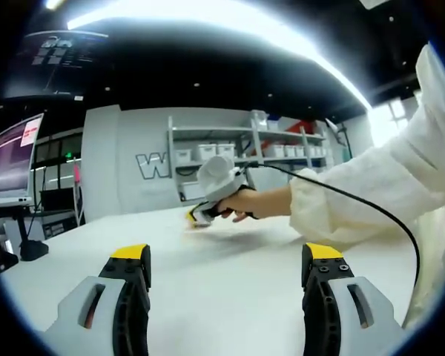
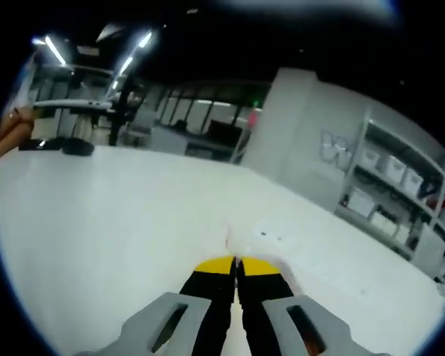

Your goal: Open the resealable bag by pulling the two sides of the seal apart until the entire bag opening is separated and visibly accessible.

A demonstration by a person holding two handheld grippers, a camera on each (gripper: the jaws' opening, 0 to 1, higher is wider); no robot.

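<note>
Right gripper (image 2: 236,265) fingers pressed together, the clear resealable bag (image 2: 271,241) just beyond their tips on the white tabletop (image 2: 96,215); left gripper (image 1: 226,256) fingers spread wide.

The left tool (image 1: 228,276) has two grey jaws with black inner faces and yellow tips; each grey shell carries a dark slot with a reddish strip inside, and small screws sit on the black part below the right tip. The right tool (image 2: 236,264) has the same build: grey shells with slots, black inner faces, yellow tips. In the left gripper view the right tool has a white-grey body, and a thin black cable (image 1: 371,208) arcs from it. The person wears a white long sleeve (image 1: 378,185) with a gathered cuff.
</note>
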